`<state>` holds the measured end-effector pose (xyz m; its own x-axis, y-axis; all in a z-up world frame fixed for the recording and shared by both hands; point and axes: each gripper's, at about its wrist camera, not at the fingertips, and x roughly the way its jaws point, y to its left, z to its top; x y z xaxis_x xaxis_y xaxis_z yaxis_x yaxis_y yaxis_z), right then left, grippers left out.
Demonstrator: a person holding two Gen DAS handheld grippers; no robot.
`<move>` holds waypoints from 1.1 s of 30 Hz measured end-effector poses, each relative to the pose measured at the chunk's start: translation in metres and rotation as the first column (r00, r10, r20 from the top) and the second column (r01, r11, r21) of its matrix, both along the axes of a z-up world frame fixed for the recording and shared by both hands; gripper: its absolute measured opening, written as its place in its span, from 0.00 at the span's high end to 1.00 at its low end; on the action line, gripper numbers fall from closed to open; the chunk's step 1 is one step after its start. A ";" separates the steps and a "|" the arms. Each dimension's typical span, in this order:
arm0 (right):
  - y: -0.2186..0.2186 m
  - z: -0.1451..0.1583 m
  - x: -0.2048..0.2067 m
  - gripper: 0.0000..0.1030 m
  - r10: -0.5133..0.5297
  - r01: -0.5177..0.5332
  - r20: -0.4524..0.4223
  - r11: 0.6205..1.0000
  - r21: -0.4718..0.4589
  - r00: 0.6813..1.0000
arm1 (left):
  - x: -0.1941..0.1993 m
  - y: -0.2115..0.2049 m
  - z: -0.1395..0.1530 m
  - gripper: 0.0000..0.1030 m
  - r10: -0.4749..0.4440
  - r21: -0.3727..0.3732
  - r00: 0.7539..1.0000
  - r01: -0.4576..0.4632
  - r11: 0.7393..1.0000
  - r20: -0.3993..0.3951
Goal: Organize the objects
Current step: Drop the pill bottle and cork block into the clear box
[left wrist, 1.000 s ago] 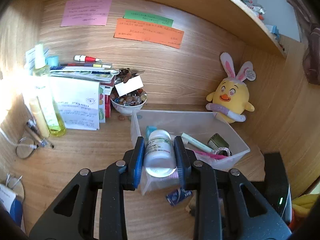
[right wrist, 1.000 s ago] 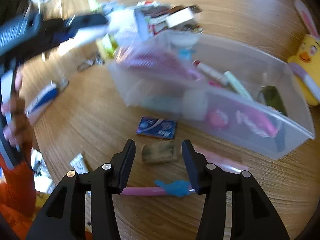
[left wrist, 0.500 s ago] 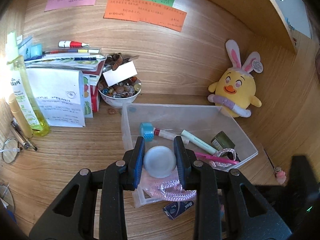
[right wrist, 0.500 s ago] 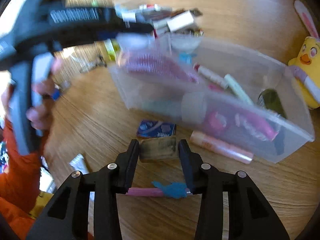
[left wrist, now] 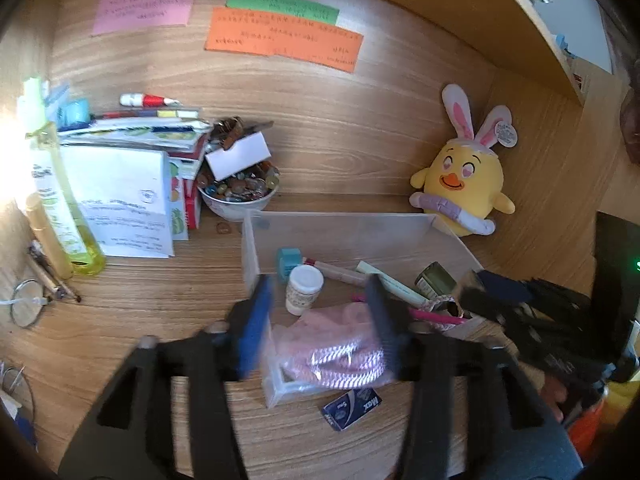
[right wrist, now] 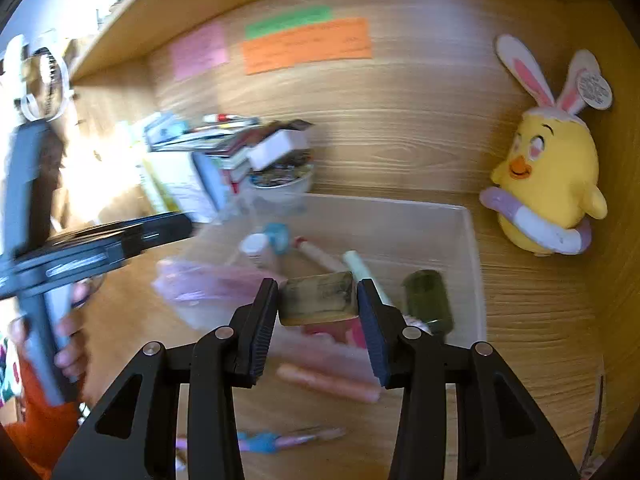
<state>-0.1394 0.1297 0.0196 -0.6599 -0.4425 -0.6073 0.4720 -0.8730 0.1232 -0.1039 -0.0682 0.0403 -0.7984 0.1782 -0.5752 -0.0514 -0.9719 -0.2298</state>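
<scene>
Now the left claw (left wrist: 316, 320) has just been opening and stands wide over the clear bin (left wrist: 340, 232); the white bottle (left wrist: 304, 288) lies inside. Right claw (right wrist: 317, 300) grips a brownish block (right wrist: 318, 298) above that bin.

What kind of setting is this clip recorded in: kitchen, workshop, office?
Most likely a home study desk set in a wooden alcove. Sticky notes are stuck to the back panel, a stack of books and papers sits at the left, and a yellow plush chick stands beside a clear plastic bin of small items.
</scene>
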 end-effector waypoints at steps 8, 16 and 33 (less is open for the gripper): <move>0.001 -0.021 -0.019 0.63 -0.062 0.060 0.050 0.998 0.031 0.997 | 0.028 -0.001 -0.006 0.21 0.027 -0.046 0.999 -0.027 0.999 0.017; 0.006 -0.018 -0.007 0.55 -0.076 0.074 0.051 0.997 0.035 0.996 | 0.060 0.000 -0.033 0.18 0.028 -0.073 0.995 -0.020 0.997 0.099; 0.003 -0.052 0.076 0.45 0.009 -0.014 0.179 0.999 0.030 0.984 | 0.107 0.058 -0.084 0.18 -0.221 -0.068 0.945 0.244 0.968 0.241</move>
